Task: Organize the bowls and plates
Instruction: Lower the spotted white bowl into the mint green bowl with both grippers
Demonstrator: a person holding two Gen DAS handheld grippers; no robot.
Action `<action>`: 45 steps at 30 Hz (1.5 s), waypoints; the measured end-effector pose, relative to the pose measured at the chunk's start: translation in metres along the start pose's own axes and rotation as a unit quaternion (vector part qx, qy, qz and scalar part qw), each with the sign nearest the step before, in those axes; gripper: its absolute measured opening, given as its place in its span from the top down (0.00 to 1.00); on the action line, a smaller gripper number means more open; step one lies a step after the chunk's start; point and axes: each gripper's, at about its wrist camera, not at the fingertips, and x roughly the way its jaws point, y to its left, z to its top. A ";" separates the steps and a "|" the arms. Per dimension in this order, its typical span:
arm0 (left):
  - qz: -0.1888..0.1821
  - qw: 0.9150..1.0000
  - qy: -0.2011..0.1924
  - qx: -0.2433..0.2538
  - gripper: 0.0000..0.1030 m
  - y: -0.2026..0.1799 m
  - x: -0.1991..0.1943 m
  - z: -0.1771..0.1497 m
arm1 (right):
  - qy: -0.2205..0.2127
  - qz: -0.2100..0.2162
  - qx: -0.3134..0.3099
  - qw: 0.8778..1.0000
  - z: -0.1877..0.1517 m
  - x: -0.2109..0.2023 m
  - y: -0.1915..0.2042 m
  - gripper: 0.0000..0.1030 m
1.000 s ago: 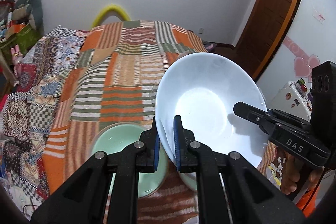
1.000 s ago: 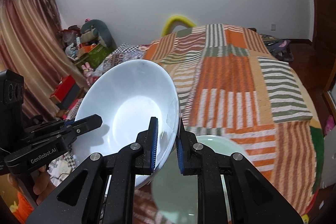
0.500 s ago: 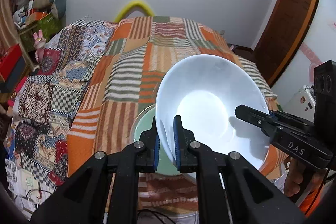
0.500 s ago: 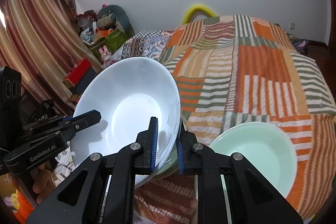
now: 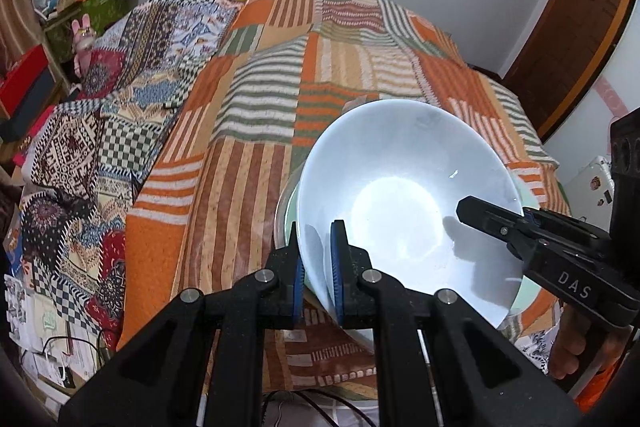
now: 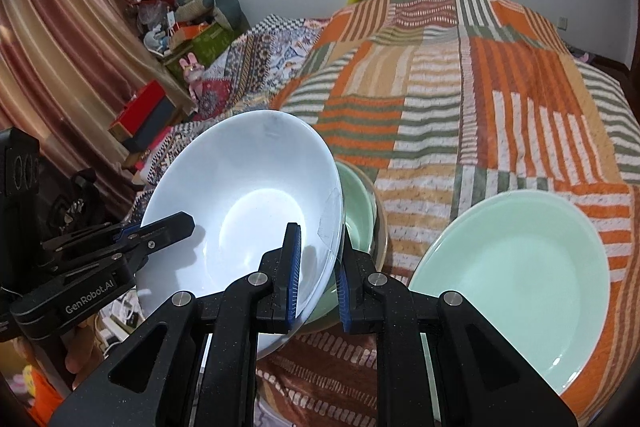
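Note:
A white bowl hangs tilted over the near end of the striped bedspread, and both grippers hold it. My left gripper is shut on its left rim. My right gripper is shut on the opposite rim and also shows in the left wrist view. Just under the white bowl sits a pale green bowl, mostly hidden. A pale green plate lies flat on the bedspread to the right of that bowl.
A patterned quilt covers the left side of the bed. Boxes and soft toys pile up by the curtain at the left. A wooden door stands at the right. Cables lie on the floor below the bed's edge.
Both grippers have sunk with the white bowl and carried it across the bed's near end. It now hangs over the green bowl. The green plate has come into the right wrist view.

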 end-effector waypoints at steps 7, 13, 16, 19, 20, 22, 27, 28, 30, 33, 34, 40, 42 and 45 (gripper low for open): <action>0.001 1.000 0.024 -0.014 0.90 0.011 0.024 -0.005 | 0.021 -0.009 0.000 1.000 -0.005 0.016 0.000 0.86; 0.003 0.999 0.035 -0.020 0.89 0.015 0.038 -0.007 | 0.030 -0.019 -0.009 0.999 -0.007 0.025 0.002 0.86; 0.002 0.999 0.038 -0.023 0.89 0.017 0.044 -0.008 | 0.030 -0.025 -0.013 0.999 -0.007 0.027 0.004 0.85; 0.003 0.999 0.038 -0.025 0.88 0.018 0.048 -0.009 | 0.030 -0.032 -0.019 0.999 -0.006 0.029 0.005 0.85; 0.004 0.999 0.038 -0.025 0.88 0.018 0.049 -0.009 | 0.029 -0.035 -0.021 0.999 -0.006 0.030 0.006 0.85; 0.010 0.999 0.037 -0.023 0.87 0.018 0.051 -0.008 | 0.029 -0.039 -0.025 0.999 -0.006 0.031 0.007 0.85; 0.037 0.999 0.032 -0.006 0.85 0.013 0.055 -0.007 | 0.028 -0.044 -0.032 0.998 -0.006 0.035 0.008 0.85; 0.038 0.999 0.033 -0.005 0.84 0.013 0.056 -0.007 | 0.027 -0.045 -0.033 0.998 -0.007 0.036 0.009 0.85; 0.042 0.999 0.032 -0.001 0.84 0.013 0.056 -0.006 | 0.025 -0.050 -0.038 0.998 -0.007 0.036 0.010 0.85; 0.044 0.999 0.030 0.000 0.84 0.013 0.057 -0.006 | 0.023 -0.057 -0.041 0.997 -0.006 0.036 0.011 0.83; 0.044 0.999 0.030 -0.001 0.84 0.014 0.058 -0.005 | 0.022 -0.058 -0.041 0.997 -0.006 0.036 0.011 0.80; 0.042 0.999 0.027 0.001 0.84 0.010 0.058 -0.001 | 0.021 -0.061 -0.046 0.997 -0.004 0.035 0.010 0.79; 0.044 0.999 0.025 0.005 0.84 0.009 0.056 -0.001 | 0.024 -0.062 -0.046 0.997 -0.004 0.035 0.009 0.79; 0.039 0.999 0.016 0.009 0.84 0.008 0.047 -0.002 | 0.028 -0.053 -0.038 0.997 -0.003 0.035 0.008 0.79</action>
